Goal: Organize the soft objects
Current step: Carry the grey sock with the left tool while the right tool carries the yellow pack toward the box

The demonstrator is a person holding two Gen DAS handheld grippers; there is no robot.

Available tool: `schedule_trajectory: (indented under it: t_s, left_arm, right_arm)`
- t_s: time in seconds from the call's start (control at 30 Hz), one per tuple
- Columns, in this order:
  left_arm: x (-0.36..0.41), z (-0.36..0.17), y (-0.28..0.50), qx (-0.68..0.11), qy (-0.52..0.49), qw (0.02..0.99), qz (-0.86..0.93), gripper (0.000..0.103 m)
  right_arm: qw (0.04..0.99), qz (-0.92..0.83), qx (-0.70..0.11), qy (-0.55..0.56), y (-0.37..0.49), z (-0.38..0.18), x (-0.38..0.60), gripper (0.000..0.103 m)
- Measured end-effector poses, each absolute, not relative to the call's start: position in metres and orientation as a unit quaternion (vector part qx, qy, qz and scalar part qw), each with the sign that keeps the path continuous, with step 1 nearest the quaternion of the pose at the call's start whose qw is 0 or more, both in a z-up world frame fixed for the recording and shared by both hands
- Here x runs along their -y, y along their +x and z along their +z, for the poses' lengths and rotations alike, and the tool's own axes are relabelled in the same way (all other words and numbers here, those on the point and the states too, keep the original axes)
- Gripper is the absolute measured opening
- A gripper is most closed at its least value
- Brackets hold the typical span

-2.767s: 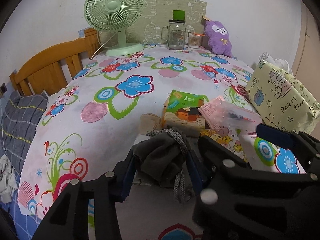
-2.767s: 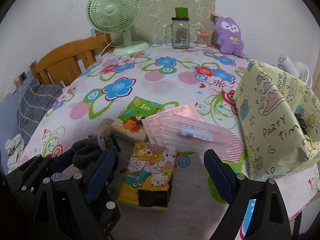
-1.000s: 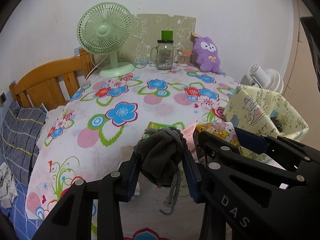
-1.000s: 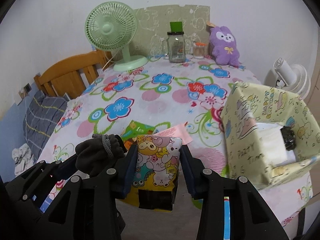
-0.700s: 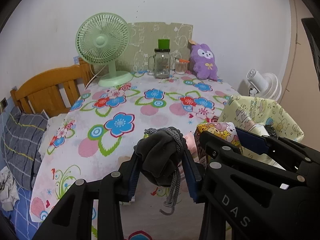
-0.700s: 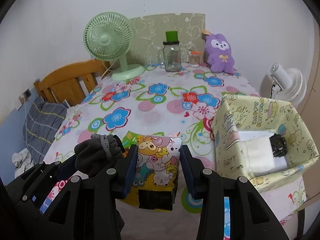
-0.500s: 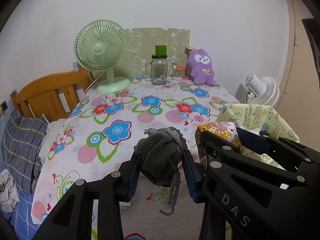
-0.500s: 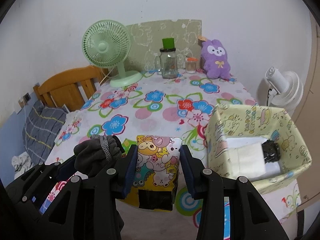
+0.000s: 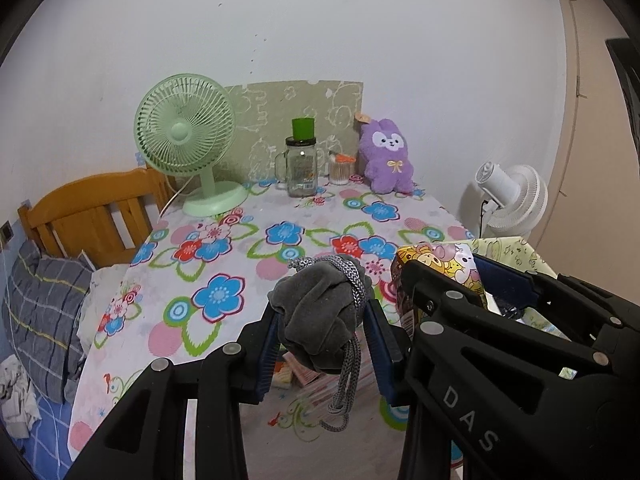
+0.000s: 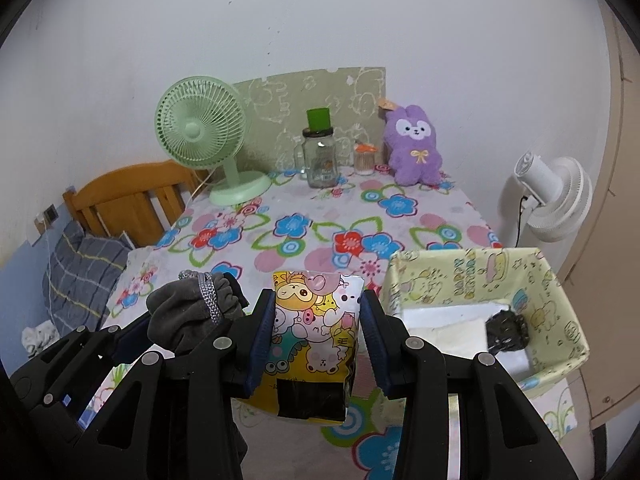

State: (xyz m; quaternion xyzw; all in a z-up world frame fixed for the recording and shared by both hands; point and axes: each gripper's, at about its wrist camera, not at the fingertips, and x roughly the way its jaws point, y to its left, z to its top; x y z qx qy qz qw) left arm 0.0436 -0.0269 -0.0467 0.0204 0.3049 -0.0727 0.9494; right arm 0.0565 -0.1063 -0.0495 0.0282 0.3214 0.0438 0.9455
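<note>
The flower-print tablecloth lay farther below than 2.8 s earlier, when both tools were low over it. The left gripper stayed clamped on the bundled grey cloth, its braided cord hanging straight down. The right gripper now pinched the cartoon-print packet, held upright with its long axis vertical, just left of the open yellow paper box.

Soft, even indoor light fills both fisheye views, without glare or hard shadows. Straight lines bow toward the black circular vignette, and the white wall shades bluish-grey at the edges; focus is sharp throughout.
</note>
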Motion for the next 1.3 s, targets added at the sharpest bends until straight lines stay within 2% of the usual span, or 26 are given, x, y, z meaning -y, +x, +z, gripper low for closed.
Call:
schedule_trajectory:
  t_s: [0.5, 1.3]
  left_arm:
    - [0.064, -0.032, 0.053, -0.291, 0.031, 0.952, -0.089, 0.041]
    - [0.134, -0.036, 0.074, -0.293, 0.047, 0.945, -0.138, 0.041]
  right_arm:
    - [0.951, 0.027, -0.306, 0.031, 0.063, -0.032, 0.145, 0.046]
    - [0.951, -0.013, -0.304, 0.047, 0.076, -0.037, 0.214, 0.046]
